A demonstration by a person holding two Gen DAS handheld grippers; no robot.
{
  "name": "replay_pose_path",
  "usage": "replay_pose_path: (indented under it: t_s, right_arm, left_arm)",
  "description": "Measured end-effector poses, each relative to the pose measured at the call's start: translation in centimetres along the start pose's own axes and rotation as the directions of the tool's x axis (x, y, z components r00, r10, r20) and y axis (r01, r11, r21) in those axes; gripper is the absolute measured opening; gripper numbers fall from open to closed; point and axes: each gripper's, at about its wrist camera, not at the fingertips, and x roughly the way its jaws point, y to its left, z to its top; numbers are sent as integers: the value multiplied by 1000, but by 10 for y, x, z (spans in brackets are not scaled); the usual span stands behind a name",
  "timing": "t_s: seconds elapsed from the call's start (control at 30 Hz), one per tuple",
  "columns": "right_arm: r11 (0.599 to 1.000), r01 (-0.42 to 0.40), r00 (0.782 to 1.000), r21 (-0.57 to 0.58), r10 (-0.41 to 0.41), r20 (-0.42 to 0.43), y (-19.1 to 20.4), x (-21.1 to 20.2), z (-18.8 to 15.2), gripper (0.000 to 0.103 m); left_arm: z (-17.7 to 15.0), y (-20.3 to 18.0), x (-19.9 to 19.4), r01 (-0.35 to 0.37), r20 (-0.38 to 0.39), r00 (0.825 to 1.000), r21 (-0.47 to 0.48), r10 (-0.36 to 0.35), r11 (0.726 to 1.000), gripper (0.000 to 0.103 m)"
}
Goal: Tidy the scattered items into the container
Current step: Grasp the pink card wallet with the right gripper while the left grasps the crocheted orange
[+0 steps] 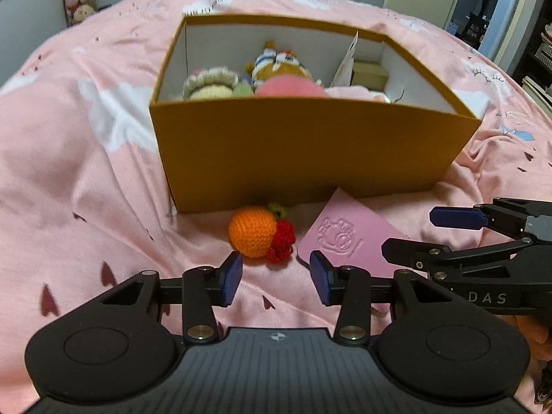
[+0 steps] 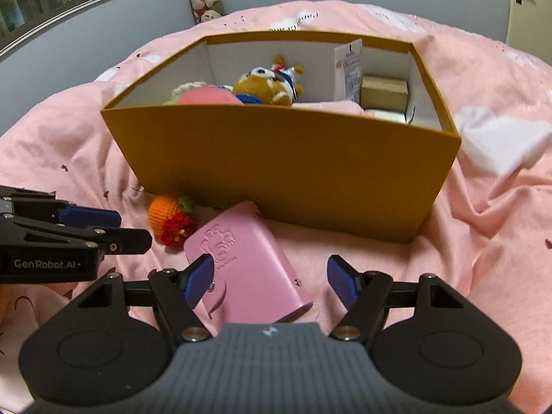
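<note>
Box (image 1: pixel 310 151) wall blocks ahead; its open top is free above the toys (image 1: pixel 276 76).

The left claw (image 1: pixel 275 277) is held low and level, its two blue-padded fingers (image 1: pixel 232 277) spread apart with nothing between them. The right claw (image 2: pixel 272 279) sits beside it at about the same height, likewise spread wide, its blue pads (image 2: pixel 339 281) gripping nothing. Each claw shows in the other's camera: the right claw (image 1: pixel 431 233) reaches in from the right edge of the left wrist view, and the left claw (image 2: pixel 132 229) comes in from the left edge of the right wrist view. Both point forward in roughly the same direction, close together but not touching.
</note>
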Motion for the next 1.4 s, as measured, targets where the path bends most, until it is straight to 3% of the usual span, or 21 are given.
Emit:
replay_pose_path:
  t_s: [0.23,0.43,0.57,0.9,1.13,1.33,1.4]
  right_arm:
    - [1000,-7,1000,-20,6,-24,1,12,0,75]
    - [1000,-17,998,-7,17,-62,-3,26,0,75]
    - [999,-30,996,11,31,-80,-7,34,0,75]
    - [996,-75,992,56,80,-102,-15,48,0,79]
    - [995,-101,988,-16,99,-116,-3,54,-2,84]
    - [993,-113,988,-45,107,-107,1,48,-3,70]
    - [994,-107,990,-32,103,-95,-1,43,-2,61]
  left_arm:
    - [3,5,17,-8,-39,999,-23,7,1000,45]
    - [6,14,24,30,-10,999,-88,-31,996,46]
    - [8,21,30,44,-5,999,-138,-45,989,58]
    - [14,36,57,47,-52,997,-255,-63,966,62]
    - [14,36,68,29,-48,998,-254,-42,967,61]
    - [12,31,60,21,-51,998,-210,-32,978,58]
    - [10,29,55,14,-55,998,-191,-25,982,58]
